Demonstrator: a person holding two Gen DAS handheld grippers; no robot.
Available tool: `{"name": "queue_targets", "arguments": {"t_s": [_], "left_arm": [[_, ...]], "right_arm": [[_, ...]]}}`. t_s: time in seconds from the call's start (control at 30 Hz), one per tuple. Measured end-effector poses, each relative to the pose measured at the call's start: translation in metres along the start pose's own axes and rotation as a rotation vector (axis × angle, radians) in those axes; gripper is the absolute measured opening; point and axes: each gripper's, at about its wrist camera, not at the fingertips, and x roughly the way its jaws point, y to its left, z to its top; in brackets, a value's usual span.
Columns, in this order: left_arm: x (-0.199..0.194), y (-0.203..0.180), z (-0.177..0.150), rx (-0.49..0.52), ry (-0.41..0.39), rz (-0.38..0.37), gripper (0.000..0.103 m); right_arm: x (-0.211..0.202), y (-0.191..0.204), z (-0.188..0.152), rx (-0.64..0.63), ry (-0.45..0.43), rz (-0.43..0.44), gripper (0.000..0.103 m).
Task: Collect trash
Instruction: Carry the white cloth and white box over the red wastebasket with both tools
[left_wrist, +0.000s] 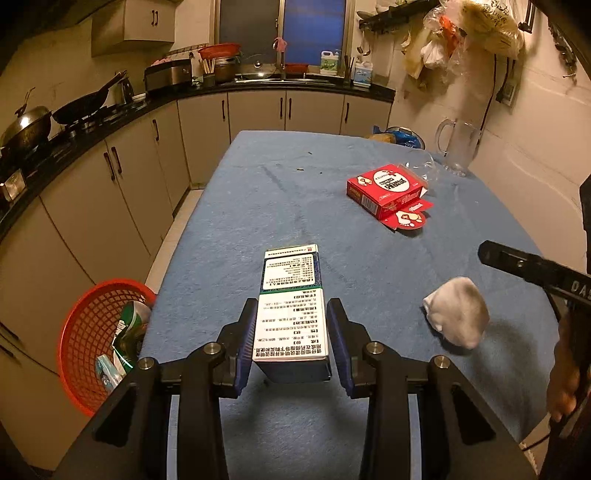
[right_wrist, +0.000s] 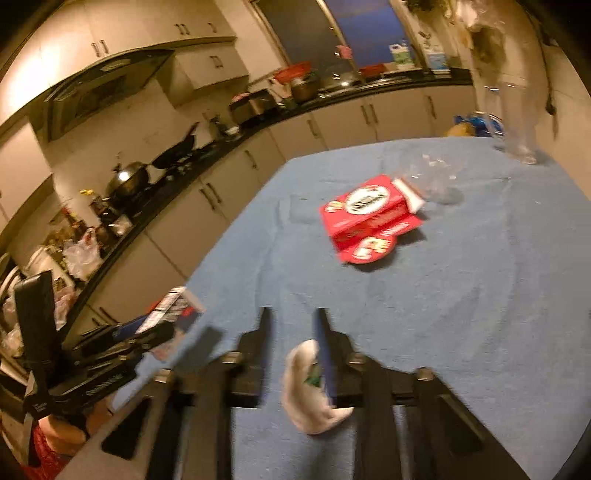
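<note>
My left gripper (left_wrist: 291, 332) has its jaws clamped on the long sides of a light, crushable medicine box (left_wrist: 291, 295). My right gripper (right_wrist: 291, 332) stands half open, the soft tissue wad (right_wrist: 310, 387) loose against its right jaw, above the table (right_wrist: 480, 295).

My right wrist view is smeared with motion blur, so the print on the red carton (right_wrist: 371, 218) is unreadable. Nearer than that carton, a white wad (right_wrist: 312, 387) sits by my right gripper (right_wrist: 291, 325); contact is unclear. In the left view, the red basket (left_wrist: 92, 325) is partly hidden behind the table edge (left_wrist: 173, 280), its contents too dim.
</note>
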Motion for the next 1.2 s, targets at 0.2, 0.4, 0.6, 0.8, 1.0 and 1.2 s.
{"name": "queue_targets", "arguments": {"t_s": [0.2,0.4,0.6,0.8,1.0,1.2], "left_arm": [[-0.001,0.005,-0.004,-0.011,-0.011,-0.028,0.036],[-0.002,0.011,-0.008,-0.023,-0.016,-0.034,0.036],[-0.001,0.020,-0.008,-0.033,-0.005,-0.039,0.036],[0.012,0.020,-0.018,-0.023,0.057,-0.044,0.036],[0.016,0.016,-0.020,-0.017,0.070,-0.047,0.056],[0.024,0.009,-0.024,0.008,0.096,-0.043,0.054]], "right_arm": [[0.009,0.008,-0.023,-0.083,0.095,-0.024,0.069],[0.029,0.013,-0.040,-0.116,0.170,-0.104,0.027],[0.023,0.025,-0.033,-0.125,0.136,-0.096,0.015],[0.013,0.034,-0.025,-0.122,0.089,-0.070,0.015],[0.005,0.041,-0.020,-0.115,0.061,-0.032,0.015],[0.000,0.042,-0.018,-0.111,0.046,-0.017,0.015]]}}
